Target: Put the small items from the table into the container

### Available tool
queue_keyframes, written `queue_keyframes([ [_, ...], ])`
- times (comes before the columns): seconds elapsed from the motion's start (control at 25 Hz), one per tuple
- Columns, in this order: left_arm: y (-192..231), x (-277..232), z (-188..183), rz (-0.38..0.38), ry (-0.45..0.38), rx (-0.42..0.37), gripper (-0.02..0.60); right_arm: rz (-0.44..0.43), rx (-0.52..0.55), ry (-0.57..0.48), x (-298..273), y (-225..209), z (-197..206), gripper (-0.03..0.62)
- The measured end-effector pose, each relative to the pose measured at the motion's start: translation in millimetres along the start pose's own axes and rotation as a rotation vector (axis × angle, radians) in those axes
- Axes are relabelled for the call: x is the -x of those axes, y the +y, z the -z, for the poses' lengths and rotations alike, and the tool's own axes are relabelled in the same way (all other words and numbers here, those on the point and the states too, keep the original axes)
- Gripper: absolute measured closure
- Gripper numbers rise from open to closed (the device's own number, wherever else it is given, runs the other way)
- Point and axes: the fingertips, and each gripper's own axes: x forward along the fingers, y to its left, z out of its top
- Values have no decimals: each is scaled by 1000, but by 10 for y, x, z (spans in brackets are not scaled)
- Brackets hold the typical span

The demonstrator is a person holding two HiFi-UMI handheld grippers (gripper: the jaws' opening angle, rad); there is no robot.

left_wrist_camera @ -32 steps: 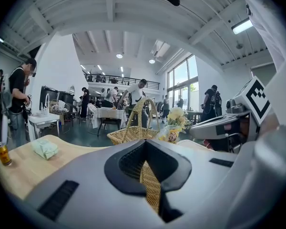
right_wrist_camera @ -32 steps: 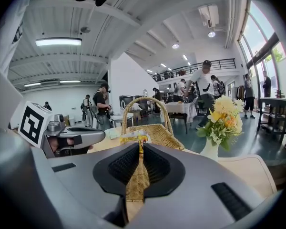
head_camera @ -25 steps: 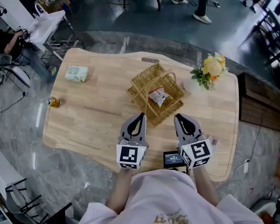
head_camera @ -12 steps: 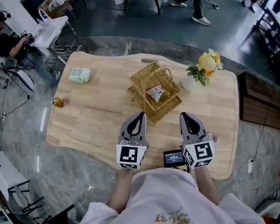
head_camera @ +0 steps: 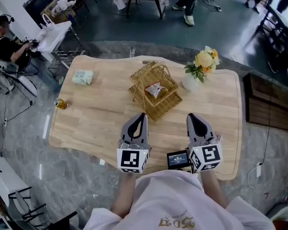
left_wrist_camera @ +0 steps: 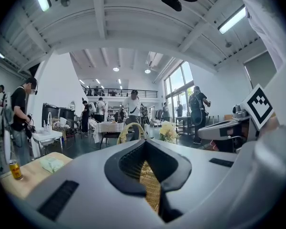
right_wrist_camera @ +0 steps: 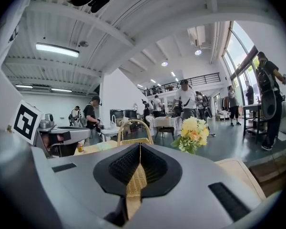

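A wicker basket (head_camera: 169, 99) with a handle stands mid-table and holds a snack packet (head_camera: 156, 88). A pale green packet (head_camera: 82, 76) lies at the far left, and a small can (head_camera: 61, 103) sits at the left edge. My left gripper (head_camera: 140, 116) hovers just short of the basket's near corner, shut with nothing in it. My right gripper (head_camera: 192, 117) hangs to the basket's right, also shut and empty. In the left gripper view the left gripper (left_wrist_camera: 144, 142) points level at the basket (left_wrist_camera: 150, 187). In the right gripper view the basket (right_wrist_camera: 135, 137) rises beyond the right gripper (right_wrist_camera: 139, 146).
A white vase of yellow flowers (head_camera: 200, 65) stands behind and to the right of the basket. A small device with a lit screen (head_camera: 177, 159) sits at the table's near edge between my hands. Chairs, side tables and several people are on the floor around the wooden table (head_camera: 101, 123).
Both grippers have lifted a little, still shut. The right one has drifted to the right, away from the basket. The whole table now sits slightly further up in the head view.
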Motion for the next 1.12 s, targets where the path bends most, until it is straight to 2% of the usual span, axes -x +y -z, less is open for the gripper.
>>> queue_keyframes([
  [0.6, -290, 138, -317, -7, -60, -28, 584, 42, 2, -68, 436, -237, -170, 572],
  [1.12, -322, 151, -292, -31, -65, -34, 584, 62, -11, -78, 511, -399, -163, 572],
])
